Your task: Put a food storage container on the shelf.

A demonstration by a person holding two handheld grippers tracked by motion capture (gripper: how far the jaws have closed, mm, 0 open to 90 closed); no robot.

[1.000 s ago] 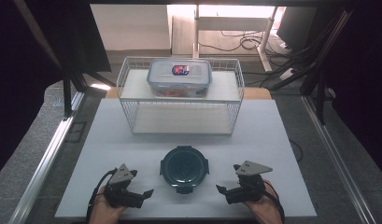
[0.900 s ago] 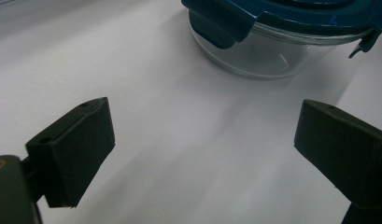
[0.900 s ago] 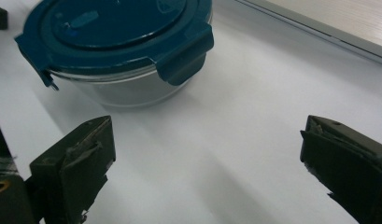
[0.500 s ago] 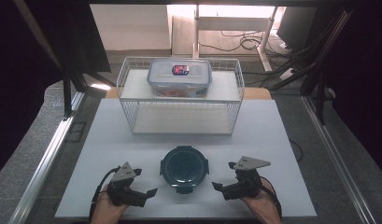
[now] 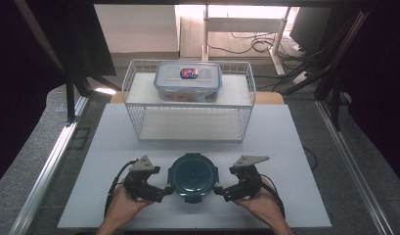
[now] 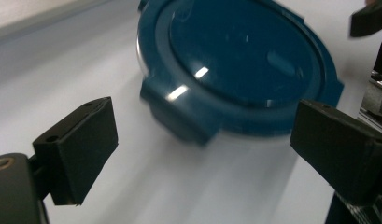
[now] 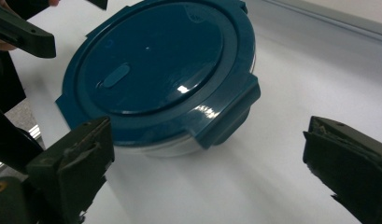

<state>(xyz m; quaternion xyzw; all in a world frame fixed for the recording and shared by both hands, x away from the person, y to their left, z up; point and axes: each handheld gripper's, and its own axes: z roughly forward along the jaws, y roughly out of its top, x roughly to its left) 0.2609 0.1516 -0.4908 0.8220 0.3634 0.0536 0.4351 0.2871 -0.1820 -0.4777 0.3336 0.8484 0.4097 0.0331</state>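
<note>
The round blue container (image 5: 192,177) is sitting on the white worktop (image 5: 295,147), in front of the wire basket (image 5: 189,115). The left gripper (image 5: 164,191) and the right gripper (image 5: 218,190) are flanking the container on opposite sides, both with jaws spread and holding nothing, equally near, each facing a lid latch.

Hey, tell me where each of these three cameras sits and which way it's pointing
High view: above the person's side, looking forward and down at the table; both hands show, left gripper, right gripper.
Left gripper view: rides the left gripper, looking past its open jaws at the round container.
Right gripper view: rides the right gripper, facing the same container from the opposite side.
All three share the container.
</note>
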